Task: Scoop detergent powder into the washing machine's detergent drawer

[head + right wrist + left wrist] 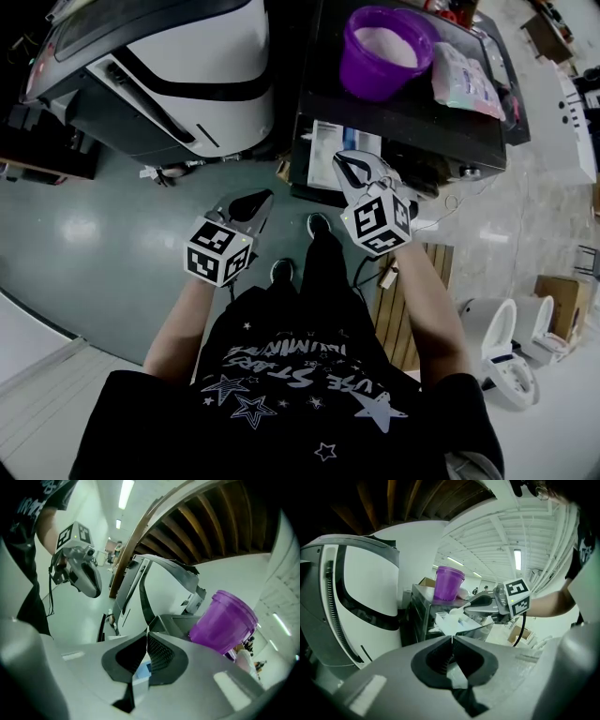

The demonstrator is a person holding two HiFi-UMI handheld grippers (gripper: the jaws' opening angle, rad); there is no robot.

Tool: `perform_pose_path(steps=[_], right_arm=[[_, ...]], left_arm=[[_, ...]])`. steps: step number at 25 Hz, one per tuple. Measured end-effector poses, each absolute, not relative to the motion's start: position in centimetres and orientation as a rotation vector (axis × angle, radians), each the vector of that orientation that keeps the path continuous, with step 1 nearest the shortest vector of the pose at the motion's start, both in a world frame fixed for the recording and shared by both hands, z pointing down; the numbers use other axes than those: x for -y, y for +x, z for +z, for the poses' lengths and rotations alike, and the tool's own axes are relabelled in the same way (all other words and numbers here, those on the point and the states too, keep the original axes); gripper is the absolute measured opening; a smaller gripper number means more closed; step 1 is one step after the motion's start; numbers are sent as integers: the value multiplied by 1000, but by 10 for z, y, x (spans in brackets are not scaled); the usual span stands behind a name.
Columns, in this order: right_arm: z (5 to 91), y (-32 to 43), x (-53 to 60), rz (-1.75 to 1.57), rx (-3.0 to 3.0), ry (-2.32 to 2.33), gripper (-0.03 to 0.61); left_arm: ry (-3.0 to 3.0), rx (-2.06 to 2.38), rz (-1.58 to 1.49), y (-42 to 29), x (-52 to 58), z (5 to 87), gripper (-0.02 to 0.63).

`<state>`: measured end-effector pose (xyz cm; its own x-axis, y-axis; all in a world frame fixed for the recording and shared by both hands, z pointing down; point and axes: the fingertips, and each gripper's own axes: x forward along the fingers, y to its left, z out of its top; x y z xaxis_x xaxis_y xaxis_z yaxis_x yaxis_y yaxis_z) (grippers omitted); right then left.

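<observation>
One purple tub (366, 80), beyond right tool (354, 167)

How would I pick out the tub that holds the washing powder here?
Find the dark boxy unit standing right of the big white machine. On its top sits a purple bucket, open, with white powder inside. It is the only purple thing there, round and deep, while the pale packet beside it lies flat.
</observation>
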<state>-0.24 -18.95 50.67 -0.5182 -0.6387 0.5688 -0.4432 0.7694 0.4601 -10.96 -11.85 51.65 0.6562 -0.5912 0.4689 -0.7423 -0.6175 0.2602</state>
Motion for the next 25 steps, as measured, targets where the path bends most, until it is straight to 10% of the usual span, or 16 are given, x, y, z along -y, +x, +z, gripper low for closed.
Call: perform_pose_path(steps=[25], right_arm=[[508,-9,166,-492,2103,803,35]], left_arm=[[2444,1045,474,-128,81,524,6]])
